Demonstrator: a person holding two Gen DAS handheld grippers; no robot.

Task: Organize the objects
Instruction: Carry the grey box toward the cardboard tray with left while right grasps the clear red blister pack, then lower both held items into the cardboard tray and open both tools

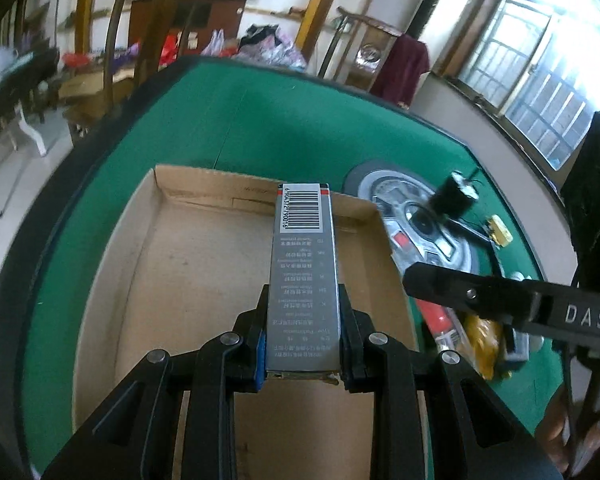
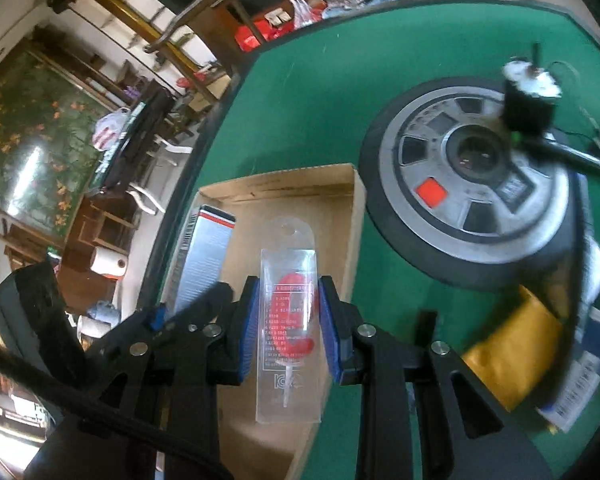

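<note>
My left gripper (image 1: 303, 328) is shut on a long grey box with a barcode (image 1: 305, 256), held above the open cardboard box (image 1: 188, 264) on the green table. My right gripper (image 2: 287, 320) is shut on a clear plastic pack with a red item inside (image 2: 287, 320), over the right part of the same cardboard box (image 2: 332, 208). In the right wrist view the grey box (image 2: 204, 256) and the left gripper (image 2: 168, 324) show at the left. In the left wrist view one finger of the right gripper (image 1: 480, 294) reaches in from the right.
A round grey dial unit with a red button (image 2: 472, 188) sits in the green table (image 1: 284, 128). A black motor-like part (image 2: 528, 100), a yellow packet (image 2: 512, 356) and other small items lie at the right. Wooden chairs (image 1: 148, 32) stand beyond the table.
</note>
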